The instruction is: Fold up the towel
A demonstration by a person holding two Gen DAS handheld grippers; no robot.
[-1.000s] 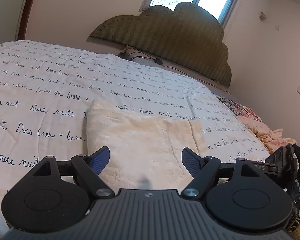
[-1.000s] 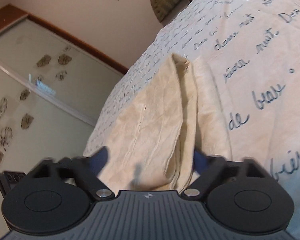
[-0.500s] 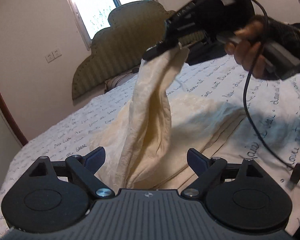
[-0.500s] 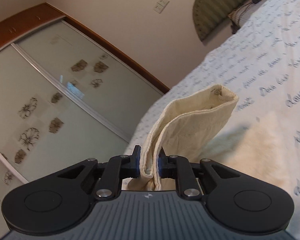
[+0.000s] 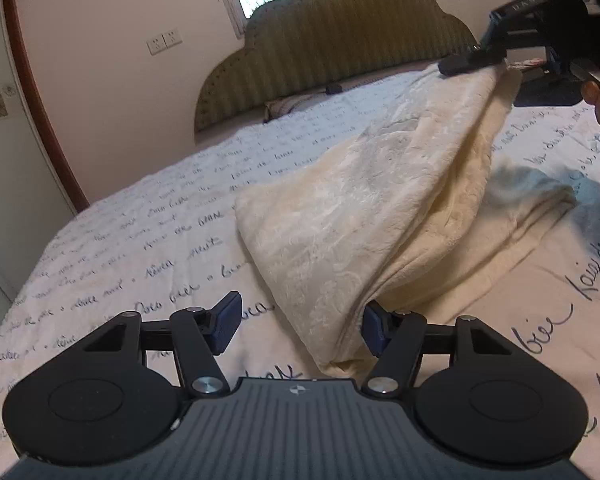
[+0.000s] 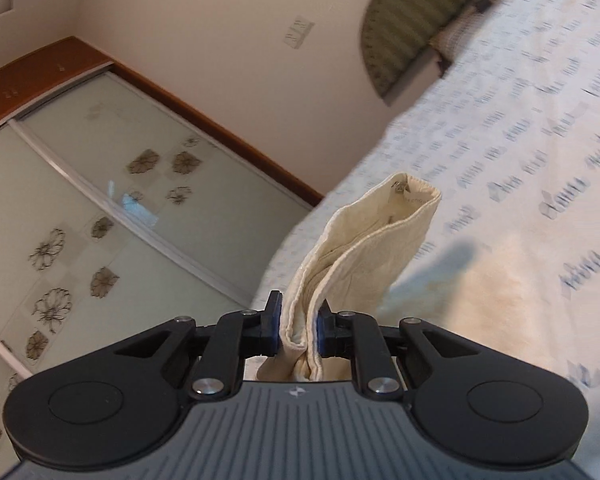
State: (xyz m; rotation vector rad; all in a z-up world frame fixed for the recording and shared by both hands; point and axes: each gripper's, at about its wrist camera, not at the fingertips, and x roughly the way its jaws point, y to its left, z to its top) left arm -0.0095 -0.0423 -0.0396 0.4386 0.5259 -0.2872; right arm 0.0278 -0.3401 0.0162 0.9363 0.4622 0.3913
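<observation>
Pinching towel (image 6: 364,248) corner w/ clenched jaws, right gripper (image 6: 299,326) lifts it off bed (image 5: 148,248); left gripper (image 5: 300,322) jaws released.

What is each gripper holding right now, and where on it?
Right gripper pinches the cream towel at a doubled hemmed corner. Left gripper is open, holding nothing.

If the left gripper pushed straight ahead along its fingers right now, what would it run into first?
Most likely the cream towel: its near corner already lies between the open fingers of the left gripper, close to the right one. The bedspread lies beneath; exact depth is unclear.
</observation>
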